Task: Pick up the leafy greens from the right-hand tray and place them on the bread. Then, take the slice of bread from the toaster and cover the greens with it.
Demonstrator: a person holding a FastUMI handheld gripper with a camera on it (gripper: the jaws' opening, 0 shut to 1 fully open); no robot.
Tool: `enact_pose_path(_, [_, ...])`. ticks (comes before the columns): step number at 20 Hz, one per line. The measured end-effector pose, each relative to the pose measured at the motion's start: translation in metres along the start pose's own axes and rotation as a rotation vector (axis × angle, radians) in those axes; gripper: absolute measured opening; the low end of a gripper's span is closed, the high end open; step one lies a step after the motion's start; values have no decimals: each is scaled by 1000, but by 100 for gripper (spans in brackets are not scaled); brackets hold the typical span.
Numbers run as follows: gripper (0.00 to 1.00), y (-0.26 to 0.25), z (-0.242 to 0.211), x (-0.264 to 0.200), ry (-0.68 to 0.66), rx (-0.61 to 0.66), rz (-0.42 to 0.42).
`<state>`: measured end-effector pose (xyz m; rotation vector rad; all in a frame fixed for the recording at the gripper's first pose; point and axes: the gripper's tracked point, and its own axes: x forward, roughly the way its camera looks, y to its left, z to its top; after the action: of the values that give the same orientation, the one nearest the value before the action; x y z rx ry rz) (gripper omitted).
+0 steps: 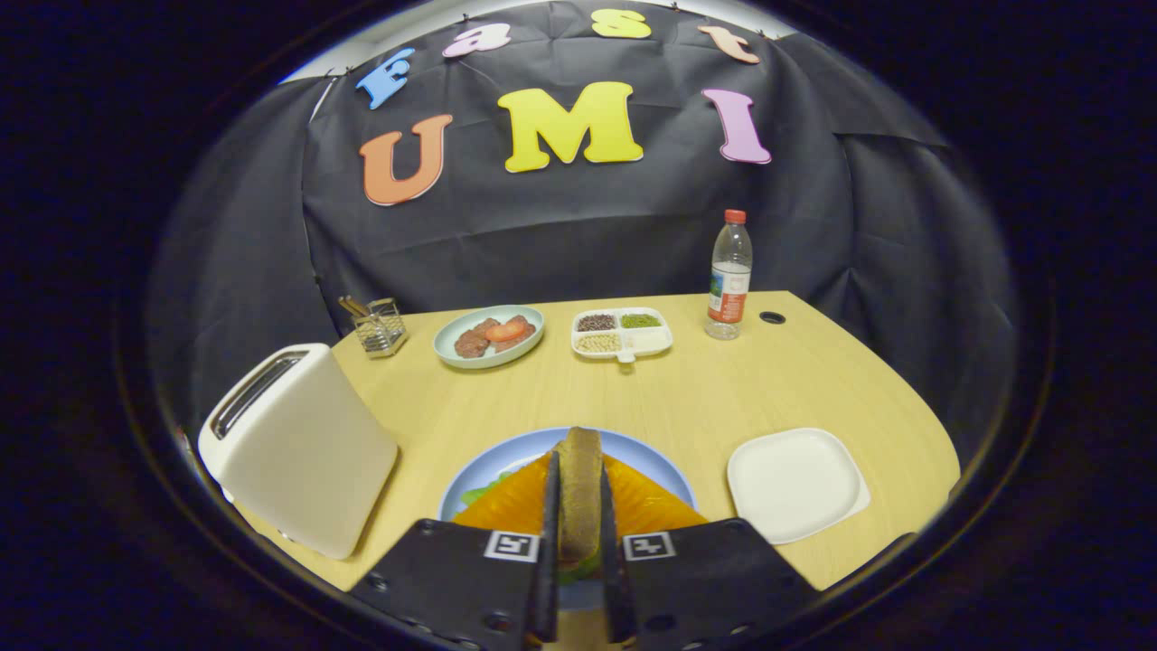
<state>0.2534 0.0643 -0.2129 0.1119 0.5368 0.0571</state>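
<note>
My gripper [578,459] is shut on a brown slice of bread [579,506], held upright and edge-on between the two fingers. It hangs just over a light blue plate [506,457] at the table's near edge. Leafy greens [477,495] lie on that plate, showing to the left of the fingers and again below the slice. Whatever lies under the greens is hidden by the fingers. The white toaster [294,448] stands to the left of the plate, its top slot dark. Right of the plate sits a white square tray [795,484] with nothing on it.
Across the wooden table [687,398] stand a pale plate of meat and tomato [488,336], a divided dish of seeds [622,333], a water bottle [729,276] and a wire holder [378,325]. A cable hole [772,317] lies beside the bottle.
</note>
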Motion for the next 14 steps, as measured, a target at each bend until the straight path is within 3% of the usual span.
enact_pose_path(1, [26,-3,-2,2,6,8,2])
enact_pose_path(4, [29,-12,-10,7,21,40,10])
enact_pose_path(7, [45,-20,-22,15,57,54,16])
enact_pose_path(14, [66,-18,-30,16,56,57,48])
